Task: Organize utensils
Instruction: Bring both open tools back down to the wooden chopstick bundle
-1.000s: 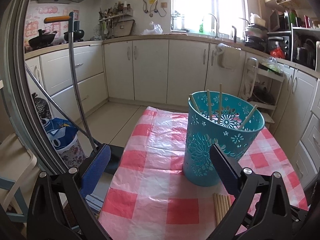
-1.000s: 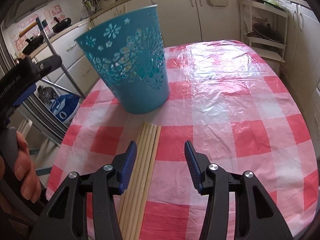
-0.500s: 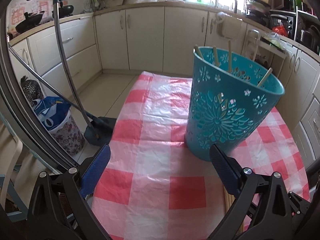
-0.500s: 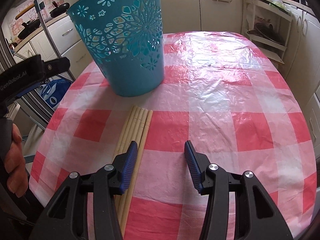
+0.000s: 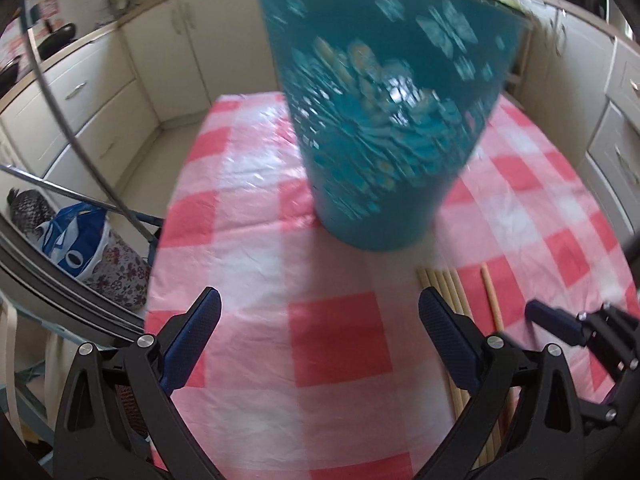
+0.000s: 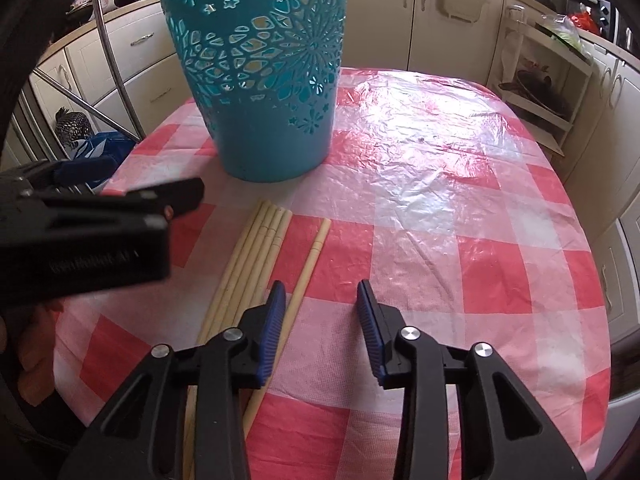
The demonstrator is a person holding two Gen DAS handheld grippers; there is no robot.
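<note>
A teal cut-out basket [image 6: 264,80] stands on the red-and-white checked tablecloth [image 6: 440,220]; it looks blurred in the left wrist view [image 5: 392,120]. Several wooden chopsticks [image 6: 256,260] lie side by side in front of it. One single chopstick [image 6: 310,260] lies apart, just to their right. My right gripper [image 6: 322,312] hangs low over the cloth, jaws closing, and the single chopstick runs just inside its left finger without being pinched. My left gripper [image 5: 320,320] stands wide open over bare cloth, left of the chopsticks [image 5: 444,284], with nothing between its fingers.
The table's left edge drops to the floor, where a blue bag [image 5: 76,240] and a metal handle [image 5: 80,152] stand. White kitchen cabinets [image 6: 448,32] ring the room, and an open shelf rack [image 6: 540,80] stands right of the table. A hand [image 6: 28,360] holds the left gripper.
My left gripper has sunk and tipped down toward the table, nearer the basket. One chopstick now lies apart from the row. The right jaws have narrowed.
</note>
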